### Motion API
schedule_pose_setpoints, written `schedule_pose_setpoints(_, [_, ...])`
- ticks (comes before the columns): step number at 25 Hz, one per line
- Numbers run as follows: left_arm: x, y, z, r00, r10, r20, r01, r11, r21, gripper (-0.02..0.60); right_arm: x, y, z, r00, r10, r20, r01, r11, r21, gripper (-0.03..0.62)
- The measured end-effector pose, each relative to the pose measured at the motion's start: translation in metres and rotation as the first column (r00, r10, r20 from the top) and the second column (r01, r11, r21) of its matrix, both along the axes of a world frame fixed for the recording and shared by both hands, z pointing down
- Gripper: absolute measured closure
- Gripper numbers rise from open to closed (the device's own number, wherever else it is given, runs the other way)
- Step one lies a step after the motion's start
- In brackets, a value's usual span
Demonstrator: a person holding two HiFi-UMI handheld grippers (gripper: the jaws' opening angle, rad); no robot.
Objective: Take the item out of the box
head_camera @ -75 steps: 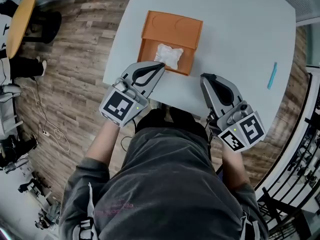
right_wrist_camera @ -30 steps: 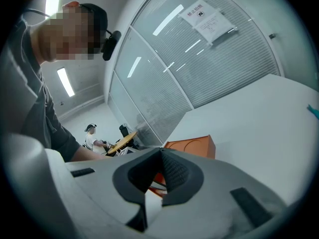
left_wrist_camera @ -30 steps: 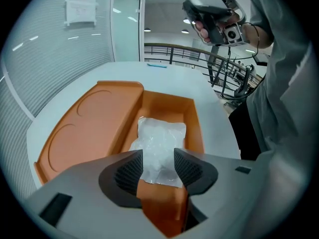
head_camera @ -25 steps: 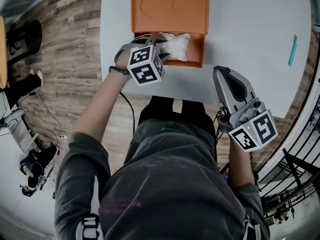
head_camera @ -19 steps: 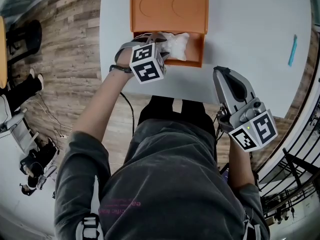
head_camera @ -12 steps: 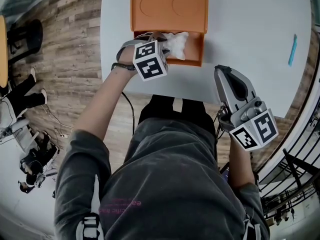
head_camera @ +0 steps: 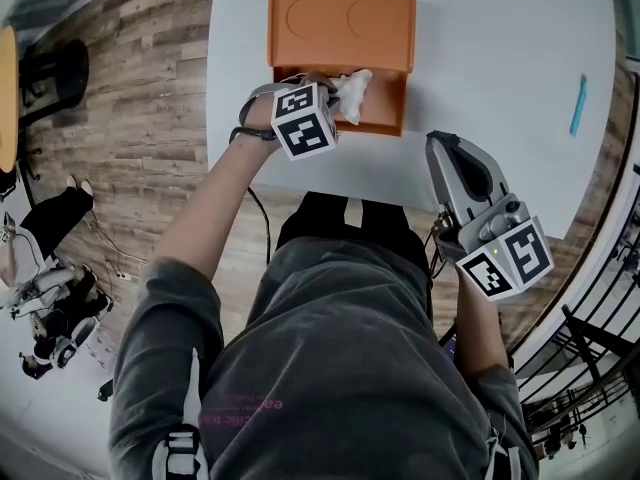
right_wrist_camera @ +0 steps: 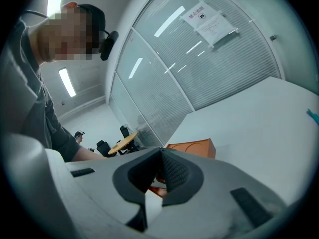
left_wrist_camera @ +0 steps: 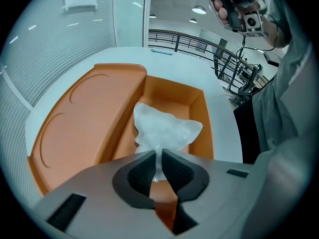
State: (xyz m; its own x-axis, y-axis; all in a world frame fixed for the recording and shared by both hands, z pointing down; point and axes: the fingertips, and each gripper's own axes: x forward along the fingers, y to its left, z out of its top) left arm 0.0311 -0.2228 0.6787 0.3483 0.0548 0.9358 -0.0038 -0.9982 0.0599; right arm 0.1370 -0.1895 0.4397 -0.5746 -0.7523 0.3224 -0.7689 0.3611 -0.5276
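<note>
The left gripper (left_wrist_camera: 159, 154) points down into the orange box (head_camera: 340, 30). Its jaws have just been closing and now pinch the white bag (left_wrist_camera: 164, 128), which is inside the box. The right gripper (right_wrist_camera: 160, 156) hovers at the table (head_camera: 500, 58) edge, jaws together and empty.

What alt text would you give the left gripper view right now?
The left gripper pinches the near edge of a crumpled white plastic bag inside an open orange box; its jaws have just been closing. The lid is folded back to the left, on a white table.
</note>
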Motion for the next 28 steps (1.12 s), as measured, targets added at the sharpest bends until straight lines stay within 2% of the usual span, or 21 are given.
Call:
schedule_pose_setpoints(9, [-0.006,-0.002,-0.012,0.997,-0.060,-0.052,0.058,0.998,-0.029,0.568,-0.007,-0.008,-0.019,1.000,-0.010,-0.010,0.010,1.000,0.030,0.589])
schedule_pose_setpoints(15, [-0.007,-0.002,-0.057,0.984,-0.101,-0.148,0.101,0.995,-0.006,0.568,-0.006,-0.016,-0.036,1.000,-0.008,-0.030,0.010,0.998,0.062,0.589])
schedule_pose_setpoints(23, [-0.001,-0.012,-0.138,0.936,-0.169,-0.310,0.198,0.978,0.063,0.568,-0.014,-0.015,-0.063,0.998,-0.026,-0.060,0.033,0.993,0.117,0.589])
schedule_pose_setpoints(28, [0.001,-0.022,-0.196,0.888,-0.189,-0.419,0.254,0.962,0.104,0.569,-0.019,-0.015,-0.088,0.996,-0.025,-0.081,0.039,0.985,0.170,0.589])
